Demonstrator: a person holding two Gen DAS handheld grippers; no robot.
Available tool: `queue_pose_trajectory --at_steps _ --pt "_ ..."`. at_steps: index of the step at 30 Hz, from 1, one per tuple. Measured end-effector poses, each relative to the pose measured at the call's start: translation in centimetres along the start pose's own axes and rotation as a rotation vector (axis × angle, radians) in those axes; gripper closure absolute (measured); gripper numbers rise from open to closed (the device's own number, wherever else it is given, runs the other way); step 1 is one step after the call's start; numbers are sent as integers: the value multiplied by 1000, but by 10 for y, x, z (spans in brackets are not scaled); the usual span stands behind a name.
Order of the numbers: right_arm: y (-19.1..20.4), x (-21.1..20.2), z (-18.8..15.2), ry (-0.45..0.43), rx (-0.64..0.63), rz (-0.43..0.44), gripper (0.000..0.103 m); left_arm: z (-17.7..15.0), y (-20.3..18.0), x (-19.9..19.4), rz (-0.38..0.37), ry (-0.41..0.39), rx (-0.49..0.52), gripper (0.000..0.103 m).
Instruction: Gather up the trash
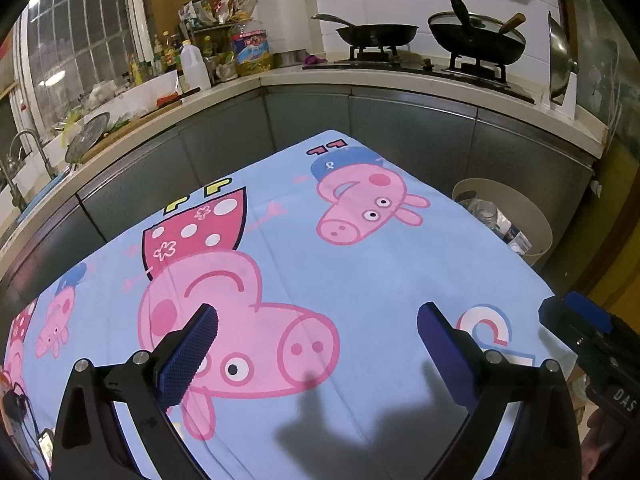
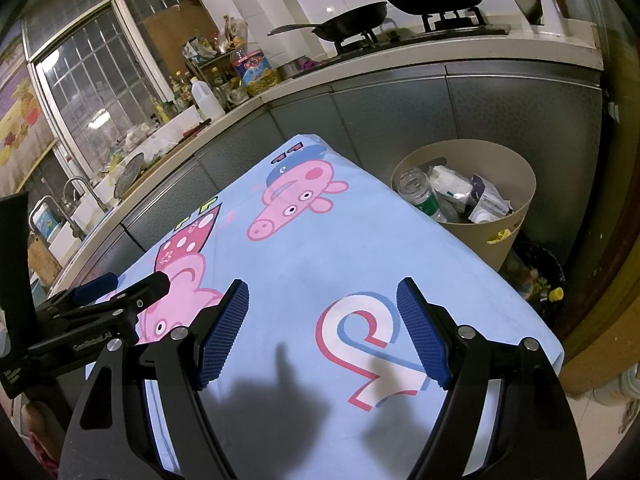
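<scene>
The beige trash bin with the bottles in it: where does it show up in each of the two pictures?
Left wrist view: the beige trash bin sits at the right edge, partly hidden behind the far right side of the cartoon cloth.
Right wrist view: the bin is right of centre, fully open to view, with trash inside.
Shared landmark: the blue-capped pig print lies just left of the bin in both.

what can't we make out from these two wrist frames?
- Beige bin: the right wrist view shows the top layer of bottles and packets only; anything deeper is buried. In the left wrist view the tablecloth edge cuts off most of it.
- Dark bin: behind the beige bin, too dim to identify contents.
- Near table edge: hidden by the left gripper and right gripper.
</scene>
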State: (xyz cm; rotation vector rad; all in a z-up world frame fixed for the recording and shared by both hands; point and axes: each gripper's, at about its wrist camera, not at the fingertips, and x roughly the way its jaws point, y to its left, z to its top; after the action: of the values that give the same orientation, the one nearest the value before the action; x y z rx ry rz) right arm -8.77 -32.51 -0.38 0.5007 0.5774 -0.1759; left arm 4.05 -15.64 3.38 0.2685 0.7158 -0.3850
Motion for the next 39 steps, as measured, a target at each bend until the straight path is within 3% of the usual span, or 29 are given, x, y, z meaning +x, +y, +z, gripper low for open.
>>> queue_pose_trajectory --at_steps 15,28,39 --pt "9 -15 1 -51 -16 -2 27 2 2 -1 -15 -11 -7 4" --pt "20 -25 4 -81 -46 3 27 4 13 -13 -21 -70 -46 4" --pt "42 -52 8 -191 -128 6 23 8 23 -40 -2 -209 -92 4"
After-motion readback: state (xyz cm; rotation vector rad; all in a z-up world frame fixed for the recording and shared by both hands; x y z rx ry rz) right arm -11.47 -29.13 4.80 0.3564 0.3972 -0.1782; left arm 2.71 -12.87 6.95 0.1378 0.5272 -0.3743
